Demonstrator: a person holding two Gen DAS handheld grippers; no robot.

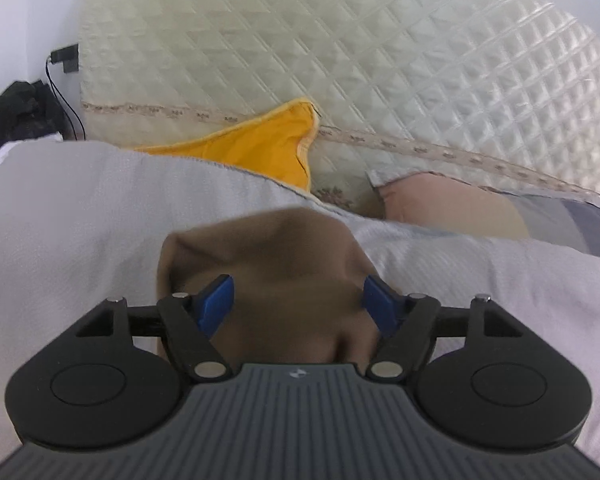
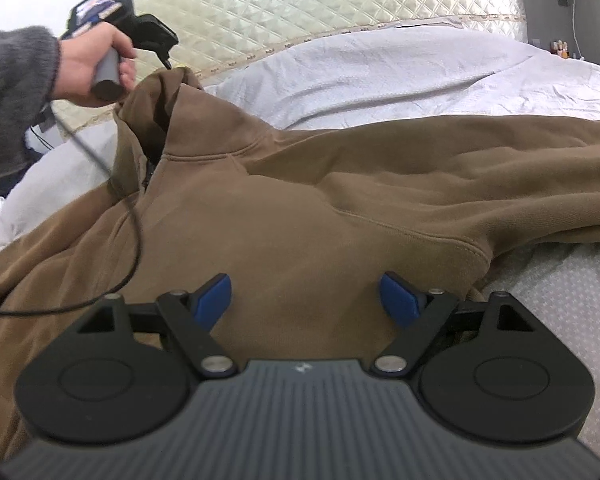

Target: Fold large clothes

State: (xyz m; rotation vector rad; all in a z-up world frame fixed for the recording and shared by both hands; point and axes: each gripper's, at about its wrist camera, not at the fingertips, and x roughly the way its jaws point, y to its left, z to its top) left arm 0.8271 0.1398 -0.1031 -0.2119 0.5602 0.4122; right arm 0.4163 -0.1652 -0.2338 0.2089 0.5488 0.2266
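Quilted cream headboard backs a bed with a pale textured sheet. A soft brown hoodie lies spread across it. Both the left gripper and the right gripper gape wide, gripping nothing.

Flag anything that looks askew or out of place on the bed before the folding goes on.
The brown hoodie is not flat: its hood stands bunched up near the headboard, and its sleeve lies wrinkled across the grey bedspread. A black cable trails over the fabric. No damage shows.
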